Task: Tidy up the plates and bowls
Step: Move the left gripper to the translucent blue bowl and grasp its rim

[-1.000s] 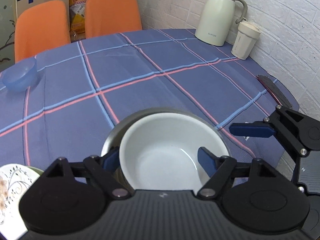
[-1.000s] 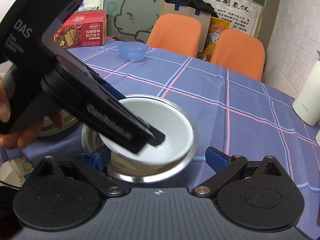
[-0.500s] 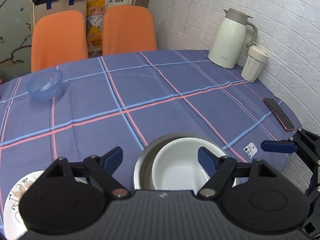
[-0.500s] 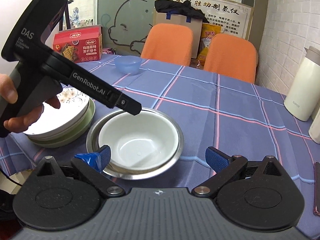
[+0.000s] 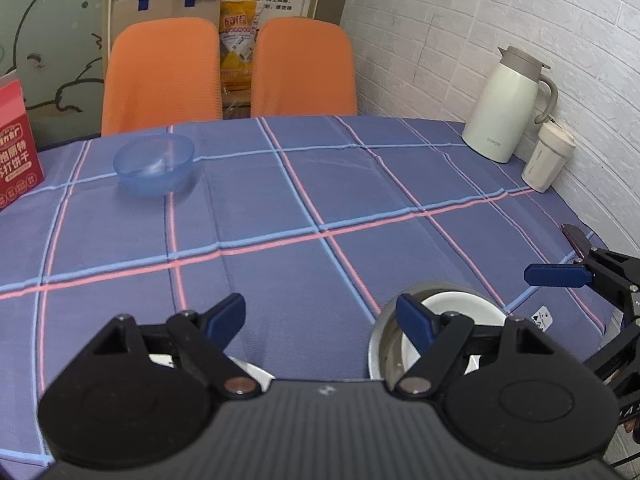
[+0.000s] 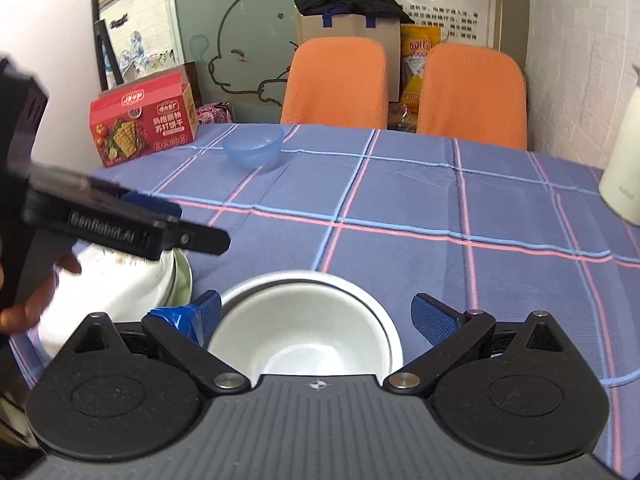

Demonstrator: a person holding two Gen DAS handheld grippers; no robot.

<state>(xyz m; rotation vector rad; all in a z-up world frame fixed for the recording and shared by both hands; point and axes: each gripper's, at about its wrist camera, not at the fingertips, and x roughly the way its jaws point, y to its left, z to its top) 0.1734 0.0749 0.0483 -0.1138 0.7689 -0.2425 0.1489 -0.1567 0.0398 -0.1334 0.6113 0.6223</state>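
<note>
The left tool [image 5: 320, 318] hangs above the bench [image 5: 320, 200] with its jaws spread wide and nothing between them. The right tool [image 6: 316, 314] is likewise spread wide and empty, low over the white bowl [image 6: 304, 340], which sits nested inside the metal bowl [image 6: 384, 312] at the near edge. Just left of these bowls lies a stack of plates [image 6: 120, 280], partly hidden by the left tool's body and a hand [image 6: 28, 296]; how many plates it holds is hard to say. A blue bowl [image 5: 153, 165] stands well apart at the far side, near a red box [image 6: 142, 118]. A white jug [image 5: 508, 106] and a cup [image 5: 546, 158] stand by the brick wall.
</note>
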